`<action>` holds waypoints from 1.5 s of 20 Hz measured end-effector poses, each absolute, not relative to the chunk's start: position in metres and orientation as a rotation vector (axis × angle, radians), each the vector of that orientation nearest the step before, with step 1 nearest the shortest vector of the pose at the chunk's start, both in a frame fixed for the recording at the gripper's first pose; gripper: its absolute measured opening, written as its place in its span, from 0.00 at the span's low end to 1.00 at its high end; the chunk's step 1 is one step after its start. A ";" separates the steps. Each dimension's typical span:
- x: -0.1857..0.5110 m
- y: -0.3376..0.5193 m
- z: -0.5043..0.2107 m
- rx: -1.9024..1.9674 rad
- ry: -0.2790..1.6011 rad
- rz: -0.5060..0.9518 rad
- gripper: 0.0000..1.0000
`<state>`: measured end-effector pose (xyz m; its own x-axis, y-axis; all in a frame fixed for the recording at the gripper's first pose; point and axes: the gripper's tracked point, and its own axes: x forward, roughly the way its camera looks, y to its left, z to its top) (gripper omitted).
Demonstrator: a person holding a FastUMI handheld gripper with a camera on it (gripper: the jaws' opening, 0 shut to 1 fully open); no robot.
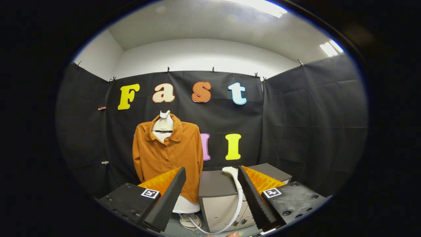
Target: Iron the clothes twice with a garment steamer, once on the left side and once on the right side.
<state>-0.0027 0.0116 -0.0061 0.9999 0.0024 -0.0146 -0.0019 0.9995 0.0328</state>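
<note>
An orange-brown shirt [167,154] hangs on a white mannequin torso [163,125] beyond my left finger, in front of the black cloth wall. A white garment steamer head [231,172] rests on top of a grey box [217,189], with its white hose [230,217] looping down the box's front. My gripper [212,179] is open, and the steamer head sits just ahead, close to the right finger [253,197]. Nothing is between the fingers. The left finger [167,200] overlaps the shirt's lower hem.
The grey box stands right of the mannequin, with a second grey box [273,172] behind the right finger. The mannequin's white base [189,220] rests on the grey tabletop. A fingertip of a person's hand [233,234] shows below the hose. Black cloth walls enclose the booth.
</note>
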 end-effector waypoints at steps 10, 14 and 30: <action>0.071 -0.030 -0.083 0.076 0.249 -0.023 0.98; 0.128 -0.058 -0.123 0.110 0.372 -0.031 0.99; 0.283 -0.113 -0.314 0.098 0.790 0.005 0.84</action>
<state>0.2830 -0.1129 -0.3144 0.7044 0.0409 -0.7087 0.0326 0.9954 0.0898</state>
